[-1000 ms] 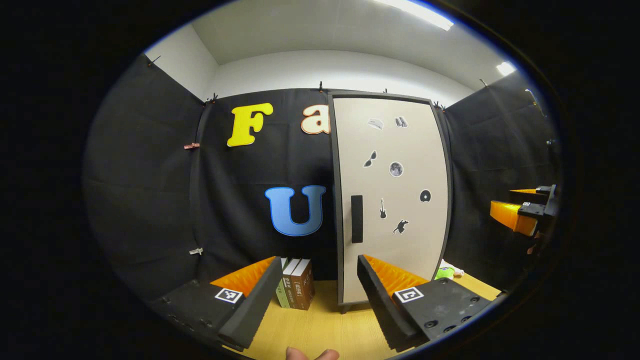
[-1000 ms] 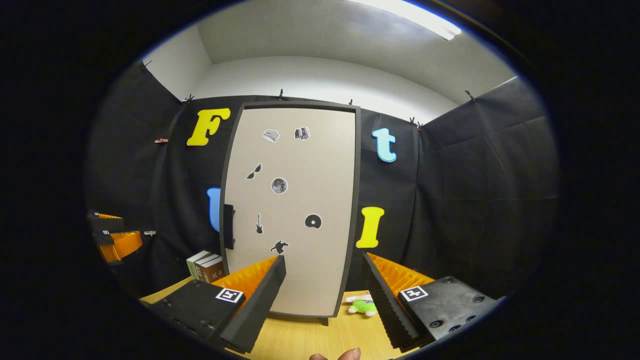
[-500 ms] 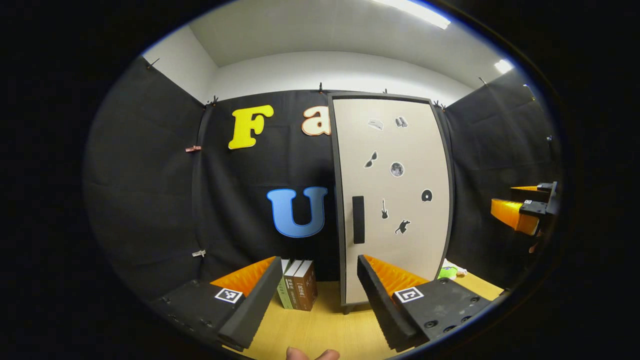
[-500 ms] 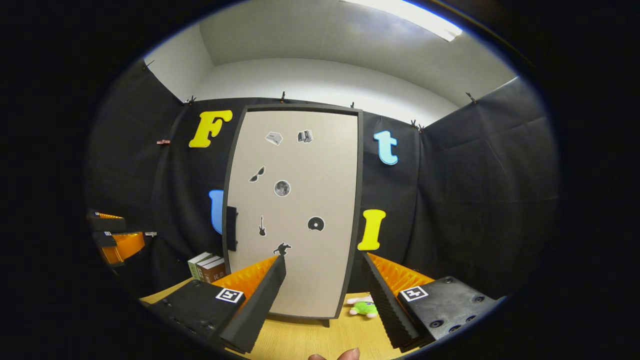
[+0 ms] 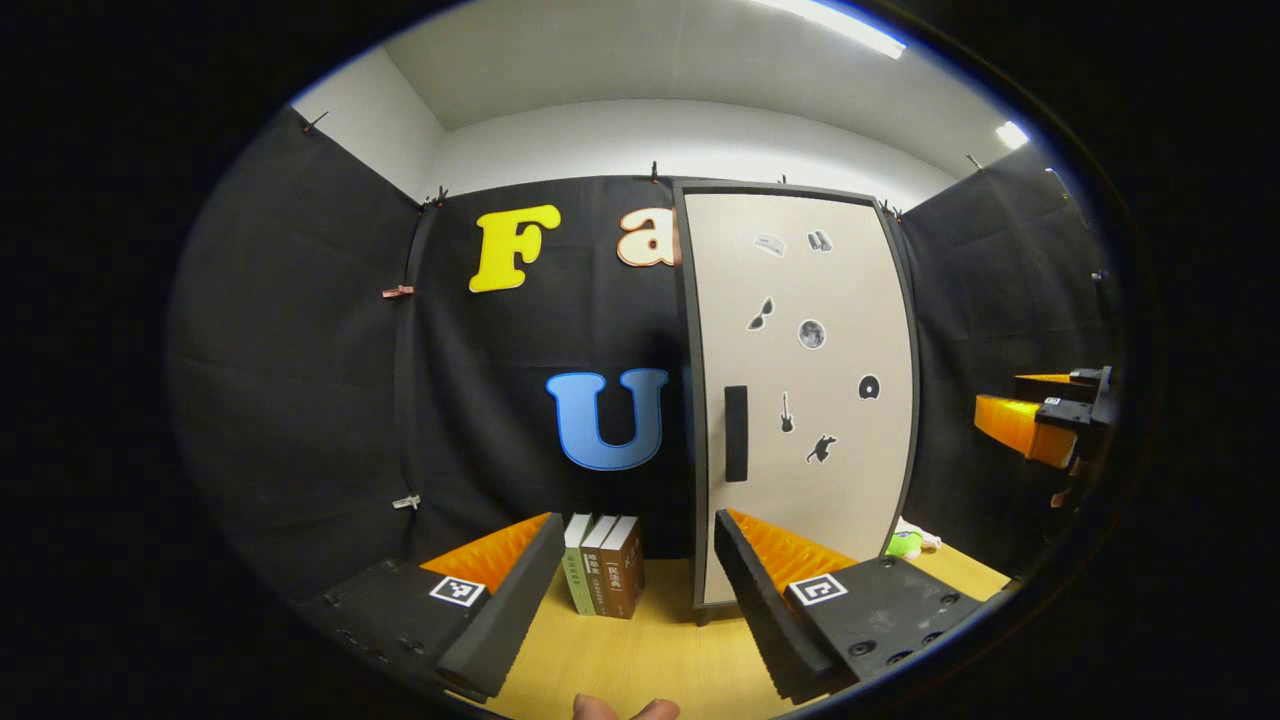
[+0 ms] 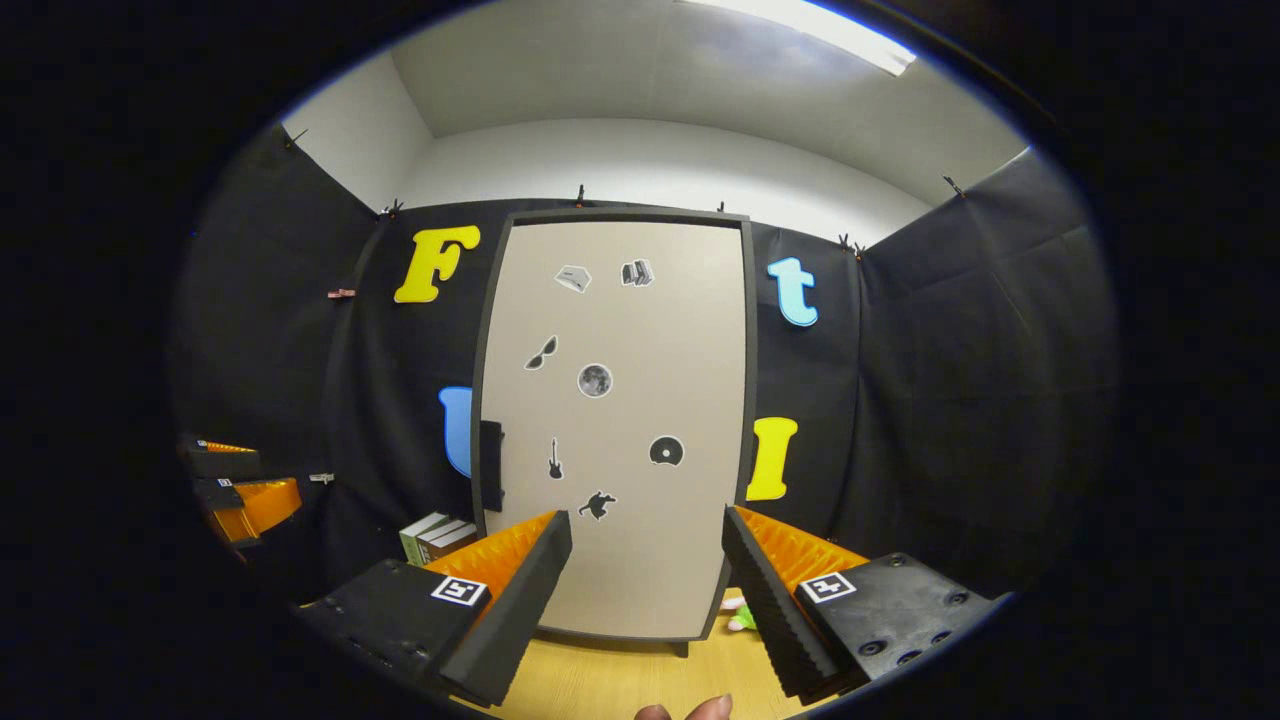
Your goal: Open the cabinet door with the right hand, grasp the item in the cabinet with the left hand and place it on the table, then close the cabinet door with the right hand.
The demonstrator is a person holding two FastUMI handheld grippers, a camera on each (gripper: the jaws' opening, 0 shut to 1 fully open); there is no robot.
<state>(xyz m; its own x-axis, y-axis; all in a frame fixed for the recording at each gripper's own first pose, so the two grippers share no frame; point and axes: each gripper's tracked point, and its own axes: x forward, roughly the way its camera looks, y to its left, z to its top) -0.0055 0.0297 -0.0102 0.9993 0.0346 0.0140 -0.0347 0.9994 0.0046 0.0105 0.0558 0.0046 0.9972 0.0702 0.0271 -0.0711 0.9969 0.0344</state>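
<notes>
So far the cabinet door [image 6: 620, 430] is shut flat, so this is the very first step: opening it with the right hand. The right tool [image 6: 645, 590] hangs in front of the door, fingers apart and holding nothing, well short of the dark handle [image 6: 490, 465] on the door's left edge. The left tool [image 5: 630, 600] waits over the desk [image 5: 640, 650], also spread and empty. The item to fetch is presumably behind the door; I cannot tell what it is. Next the right tool needs to slide left to that handle and pull. The books [image 5: 603, 565] stand just left of the cabinet, near the swing of the door, and a green toy [image 5: 905, 543] lies to its right; the near desk offers open room.
</notes>
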